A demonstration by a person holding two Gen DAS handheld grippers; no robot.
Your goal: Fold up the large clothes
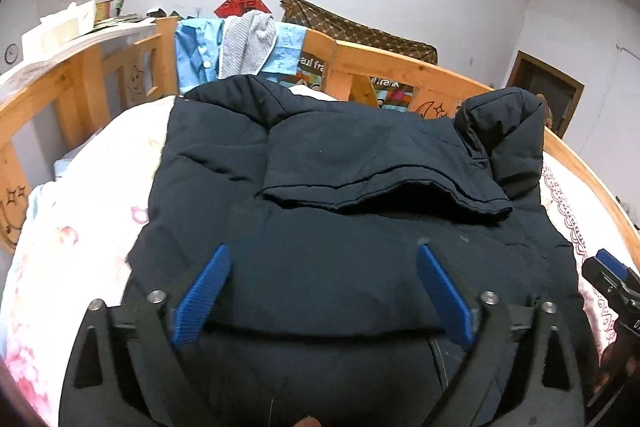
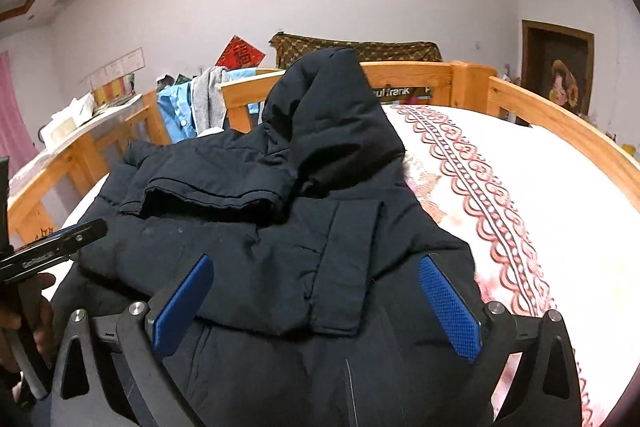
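Navy jacket (image 1: 328, 187) lies dead ahead on bed (image 2: 540, 187), long axis running away. Left hand-held gripper (image 1: 324, 291) and right hand-held gripper (image 2: 316, 303) both spread, straddling near hem, equally close.

I see my right gripper (image 2: 316, 301) spread wide over the dark navy puffer jacket (image 2: 280, 219), gripping nothing. The jacket lies partly folded on the patterned bedspread (image 2: 520, 187); my left gripper (image 2: 52, 247) shows at the left edge.
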